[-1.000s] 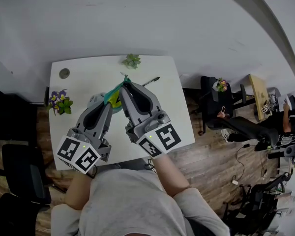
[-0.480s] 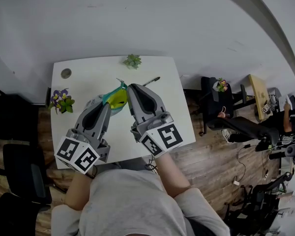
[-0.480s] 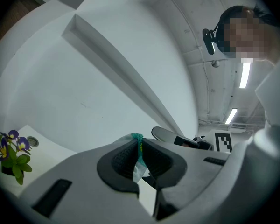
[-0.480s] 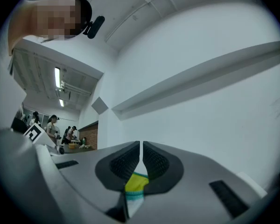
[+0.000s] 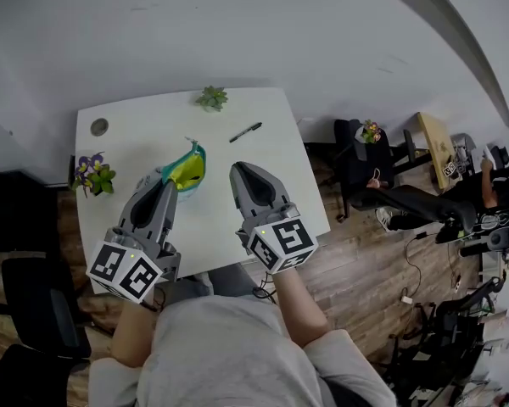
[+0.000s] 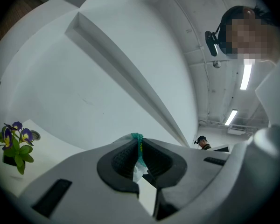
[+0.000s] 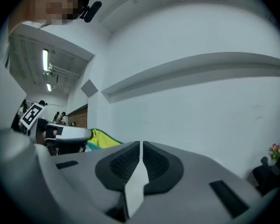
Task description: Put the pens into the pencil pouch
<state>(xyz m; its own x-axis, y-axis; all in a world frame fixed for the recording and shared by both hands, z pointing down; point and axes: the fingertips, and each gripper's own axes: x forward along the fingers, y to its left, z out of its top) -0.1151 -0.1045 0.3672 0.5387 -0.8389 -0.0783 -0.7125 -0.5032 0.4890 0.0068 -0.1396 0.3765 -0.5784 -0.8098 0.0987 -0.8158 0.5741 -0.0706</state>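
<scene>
A teal pencil pouch (image 5: pixel 187 166) with a yellow lining lies open on the white table (image 5: pixel 144 134). My left gripper (image 5: pixel 159 183) is shut on the pouch's teal edge (image 6: pixel 137 146), which shows pinched between the pads. My right gripper (image 5: pixel 242 170) hovers to the right of the pouch, apart from it, its jaws shut with nothing between them (image 7: pixel 141 146). In the right gripper view the pouch (image 7: pixel 102 138) shows at left beside my left gripper (image 7: pixel 60 133). One black pen (image 5: pixel 245 131) lies on the table beyond the right gripper. What is inside the pouch is hidden.
A small green plant (image 5: pixel 210 98) stands at the table's far edge and a purple-flowered plant (image 5: pixel 92 175) at its left edge. A round grommet (image 5: pixel 99 126) sits in the far left corner. Office chairs (image 5: pixel 360 155) and desks stand on the wooden floor to the right.
My right gripper has drawn back from the pouch's mouth toward me and sunk lower. The pouch's yellow inside now shows. The left gripper has kept its hold.
</scene>
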